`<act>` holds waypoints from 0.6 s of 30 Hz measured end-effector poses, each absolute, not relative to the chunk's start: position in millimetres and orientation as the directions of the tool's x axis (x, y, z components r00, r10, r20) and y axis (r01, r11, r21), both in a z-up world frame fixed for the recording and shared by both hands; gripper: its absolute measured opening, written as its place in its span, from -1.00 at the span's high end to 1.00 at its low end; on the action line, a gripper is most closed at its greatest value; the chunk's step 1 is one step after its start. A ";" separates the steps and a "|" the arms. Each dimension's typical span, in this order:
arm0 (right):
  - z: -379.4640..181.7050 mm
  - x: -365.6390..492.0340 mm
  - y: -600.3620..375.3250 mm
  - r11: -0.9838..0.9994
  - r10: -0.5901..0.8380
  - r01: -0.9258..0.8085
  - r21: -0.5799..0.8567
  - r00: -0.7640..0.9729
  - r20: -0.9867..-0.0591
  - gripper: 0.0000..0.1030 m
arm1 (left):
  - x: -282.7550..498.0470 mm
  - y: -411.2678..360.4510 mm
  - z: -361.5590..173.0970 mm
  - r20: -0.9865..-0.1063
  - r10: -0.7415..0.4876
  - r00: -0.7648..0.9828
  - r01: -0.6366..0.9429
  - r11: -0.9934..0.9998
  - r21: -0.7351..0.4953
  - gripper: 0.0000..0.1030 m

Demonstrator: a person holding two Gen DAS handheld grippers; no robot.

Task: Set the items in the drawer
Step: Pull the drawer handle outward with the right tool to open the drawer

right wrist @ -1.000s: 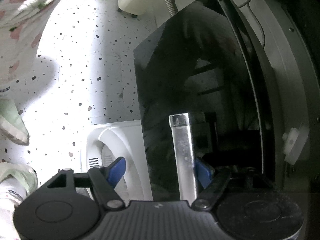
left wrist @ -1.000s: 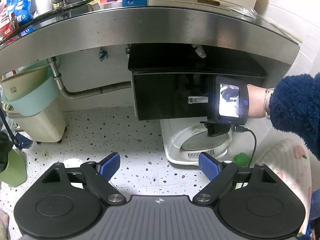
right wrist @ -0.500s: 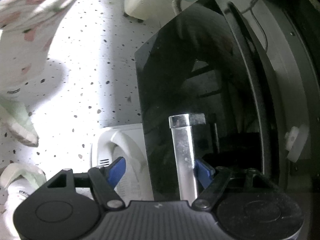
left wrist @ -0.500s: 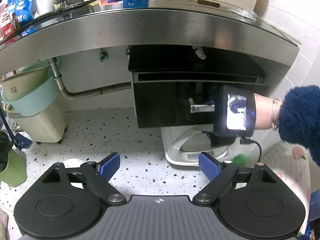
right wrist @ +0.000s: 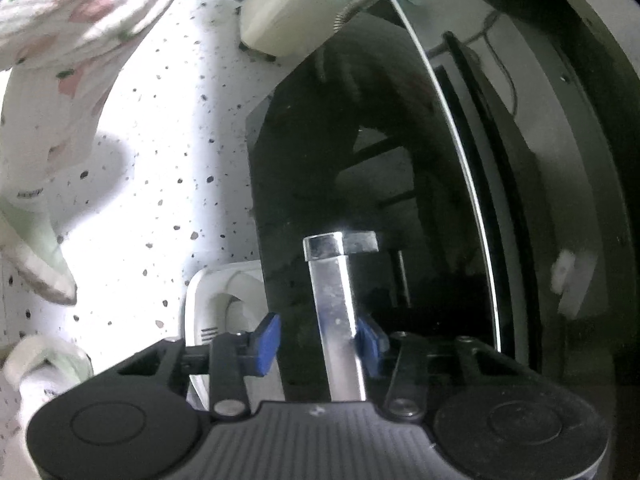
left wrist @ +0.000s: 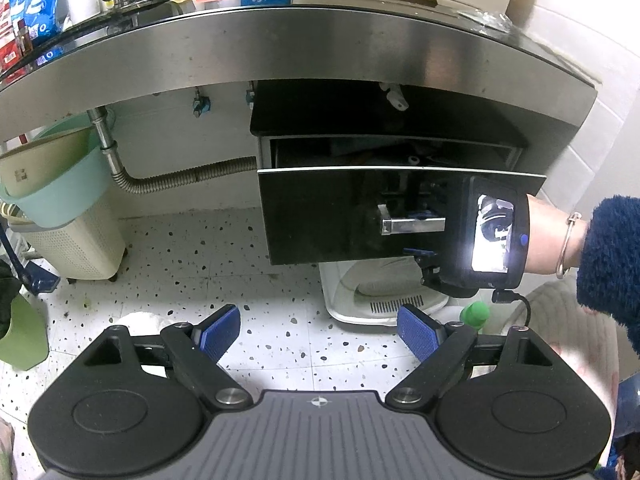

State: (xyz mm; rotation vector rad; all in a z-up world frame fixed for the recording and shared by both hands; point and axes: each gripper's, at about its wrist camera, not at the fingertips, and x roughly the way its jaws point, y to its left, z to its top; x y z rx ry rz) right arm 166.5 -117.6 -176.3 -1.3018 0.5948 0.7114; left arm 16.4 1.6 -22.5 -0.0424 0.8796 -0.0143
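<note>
A white speckled floor (left wrist: pixel 192 248) runs beneath a steel-fronted desk (left wrist: pixel 304 52), whose top carries blue packets, a tap and a pale box along the back. Under the desk at the left hang a corrugated metal hose (left wrist: pixel 176 178) and a teal basin (left wrist: pixel 52 184) above a cream slatted basket (left wrist: pixel 76 244).

The black drawer (left wrist: pixel 328 212) stands partly pulled out from under the desk, a dark gap showing above its glossy front (something lies inside, too dim to make out). Its chrome handle (left wrist: pixel 412 225) sticks out from the front panel. Below the drawer sits a white appliance (left wrist: pixel 360 300) on the floor.

The right gripper (right wrist: pixel 318 338) is at the handle: in the right wrist view the chrome bar (right wrist: pixel 336 312) runs up between its blue fingers (right wrist: pixel 267 338), the right-hand pad pressed against the bar and the left-hand pad apart from it, so the fingers are not clamped on it. From the left wrist view this gripper's lit screen (left wrist: pixel 490 236) and the person's wrist in a dark blue fleece sleeve (left wrist: pixel 608 256) are seen at the drawer's right end.

The left gripper (left wrist: pixel 320 330) hangs low over the floor, well apart from the drawer, its blue fingers (left wrist: pixel 220 332) spread wide and holding nothing.
</note>
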 end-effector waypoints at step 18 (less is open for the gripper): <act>-174.1 133.6 -124.3 0.214 0.154 -0.766 -0.607 0.640 -0.753 0.21 | 18.5 -1.8 -24.6 -0.780 -0.038 0.624 0.010 0.999 -0.041 -0.67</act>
